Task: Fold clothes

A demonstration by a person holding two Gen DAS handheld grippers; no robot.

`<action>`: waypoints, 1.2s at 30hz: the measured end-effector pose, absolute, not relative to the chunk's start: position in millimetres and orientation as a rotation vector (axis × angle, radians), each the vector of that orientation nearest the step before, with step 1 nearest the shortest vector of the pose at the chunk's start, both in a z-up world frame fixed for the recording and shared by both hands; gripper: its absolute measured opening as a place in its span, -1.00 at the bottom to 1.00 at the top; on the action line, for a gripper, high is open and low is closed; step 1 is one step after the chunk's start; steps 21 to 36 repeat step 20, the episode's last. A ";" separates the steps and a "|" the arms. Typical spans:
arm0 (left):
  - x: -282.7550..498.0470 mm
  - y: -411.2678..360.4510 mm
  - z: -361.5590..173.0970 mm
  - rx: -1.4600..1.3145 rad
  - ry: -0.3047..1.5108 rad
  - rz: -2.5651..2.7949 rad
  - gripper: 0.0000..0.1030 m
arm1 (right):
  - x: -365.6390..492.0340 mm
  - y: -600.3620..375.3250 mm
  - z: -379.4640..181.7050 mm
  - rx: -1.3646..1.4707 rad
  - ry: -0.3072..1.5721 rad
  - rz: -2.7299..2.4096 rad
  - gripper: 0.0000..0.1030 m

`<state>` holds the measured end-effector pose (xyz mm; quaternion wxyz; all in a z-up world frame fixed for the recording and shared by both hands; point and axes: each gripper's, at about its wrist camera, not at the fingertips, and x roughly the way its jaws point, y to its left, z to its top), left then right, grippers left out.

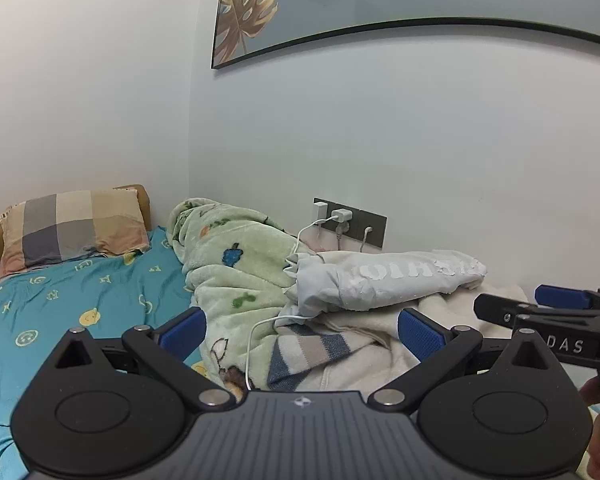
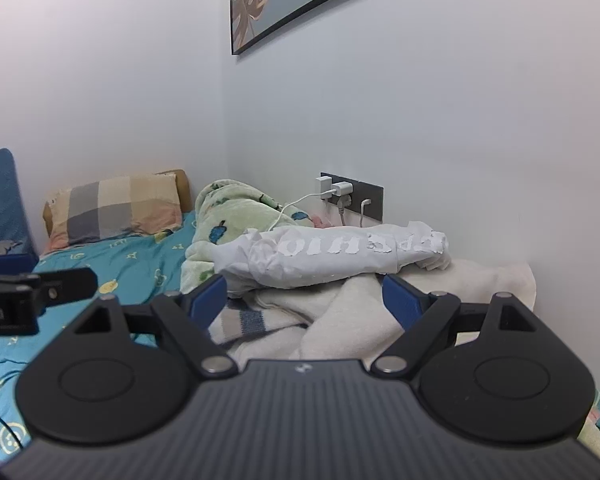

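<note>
A pale grey garment with cracked white lettering lies rolled on top of a cream and blue-striped garment on the bed by the wall. My left gripper is open and empty, above the pile's near left side. My right gripper is open and empty, just short of the pile. The right gripper shows at the right edge of the left wrist view; the left gripper shows at the left edge of the right wrist view.
A green fleece blanket is bunched left of the pile. A white charger cable runs from the wall sockets over it. A checked pillow lies on the teal sheet.
</note>
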<state>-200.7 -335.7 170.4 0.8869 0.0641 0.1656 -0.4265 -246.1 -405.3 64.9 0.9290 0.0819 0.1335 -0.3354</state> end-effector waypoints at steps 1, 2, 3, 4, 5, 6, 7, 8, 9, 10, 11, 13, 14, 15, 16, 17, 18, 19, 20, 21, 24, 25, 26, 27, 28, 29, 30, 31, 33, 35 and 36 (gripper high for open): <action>-200.8 -335.3 170.9 0.134 0.343 -0.883 1.00 | -246.5 -405.0 64.2 0.163 0.275 -0.689 0.68; -200.4 -335.1 171.2 0.133 0.346 -0.881 1.00 | -246.8 -404.4 63.4 0.162 0.276 -0.690 0.68; -200.1 -335.0 171.3 0.132 0.347 -0.879 1.00 | -247.2 -404.7 62.9 0.164 0.277 -0.692 0.68; -199.9 -334.7 171.3 0.132 0.349 -0.877 1.00 | -247.9 -405.0 62.4 0.169 0.279 -0.691 0.68; -199.8 -334.5 171.3 0.132 0.350 -0.875 1.00 | -248.5 -405.4 62.1 0.173 0.280 -0.690 0.68; -199.7 -334.8 171.1 0.135 0.351 -0.872 1.00 | -249.1 -405.4 61.8 0.174 0.280 -0.691 0.68; -199.5 -335.3 170.7 0.138 0.352 -0.869 1.00 | -249.4 -405.1 61.6 0.174 0.280 -0.694 0.68; -199.2 -335.6 170.2 0.140 0.355 -0.867 1.00 | -249.7 -405.2 61.4 0.177 0.281 -0.694 0.68; -198.9 -335.9 169.7 0.140 0.358 -0.866 1.00 | -250.0 -405.2 61.1 0.180 0.282 -0.694 0.68; -198.6 -336.1 169.1 0.141 0.360 -0.866 1.00 | -250.1 -405.0 61.1 0.180 0.282 -0.694 0.68; -198.3 -336.3 168.5 0.141 0.363 -0.865 1.00 | -250.2 -404.7 61.1 0.181 0.283 -0.694 0.68; -197.4 -336.2 167.5 0.142 0.368 -0.861 1.00 | -250.3 -404.1 61.0 0.182 0.284 -0.695 0.68; -197.1 -335.9 167.2 0.141 0.369 -0.861 1.00 | -250.4 -403.9 60.9 0.183 0.285 -0.695 0.68; -196.8 -335.6 166.8 0.140 0.370 -0.860 1.00 | -250.5 -403.6 60.9 0.183 0.285 -0.696 0.68; -196.2 -334.2 168.0 0.141 0.371 -0.861 1.00 | -250.4 -403.5 61.1 0.184 0.285 -0.697 0.68; -196.2 -333.8 168.1 0.141 0.371 -0.863 1.00 | -250.4 -403.4 61.3 0.184 0.285 -0.699 0.68; -196.3 -333.6 167.8 0.141 0.369 -0.865 1.00 | -250.6 -403.1 61.7 0.184 0.284 -0.700 0.68; -196.2 -333.6 167.6 0.141 0.370 -0.866 1.00 | -250.9 -402.8 62.2 0.183 0.283 -0.702 0.68; -196.2 -333.6 167.4 0.141 0.370 -0.867 1.00 | -251.0 -402.6 62.4 0.184 0.283 -0.701 0.68; -196.2 -333.6 167.4 0.141 0.370 -0.867 1.00 | -251.0 -402.6 62.4 0.184 0.283 -0.701 0.68; -196.2 -333.6 167.4 0.141 0.370 -0.867 1.00 | -251.0 -402.6 62.4 0.184 0.283 -0.701 0.68; -196.2 -333.6 167.4 0.141 0.370 -0.867 1.00 | -251.0 -402.6 62.4 0.184 0.283 -0.701 0.68; -196.2 -333.6 167.4 0.141 0.370 -0.867 1.00 | -251.0 -402.6 62.4 0.184 0.283 -0.701 0.68; -196.2 -333.6 167.4 0.141 0.370 -0.867 1.00 | -251.0 -402.6 62.4 0.184 0.283 -0.701 0.68; -196.2 -333.6 167.4 0.141 0.370 -0.867 1.00 | -251.0 -402.6 62.4 0.184 0.283 -0.701 0.68; -196.2 -333.6 167.4 0.141 0.370 -0.867 1.00 | -251.0 -402.6 62.4 0.184 0.283 -0.701 0.68; -196.2 -333.6 167.4 0.141 0.370 -0.867 1.00 | -251.0 -402.6 62.4 0.184 0.283 -0.701 0.68; -196.2 -333.6 167.4 0.141 0.370 -0.867 1.00 | -251.0 -402.6 62.4 0.184 0.283 -0.701 0.68; -196.2 -333.6 167.4 0.141 0.370 -0.867 1.00 | -251.0 -402.6 62.4 0.184 0.283 -0.701 0.68; -196.2 -333.6 167.4 0.141 0.370 -0.867 1.00 | -251.0 -402.6 62.4 0.184 0.283 -0.701 0.68; -196.2 -333.6 167.4 0.141 0.370 -0.867 1.00 | -251.0 -402.6 62.4 0.184 0.283 -0.701 0.68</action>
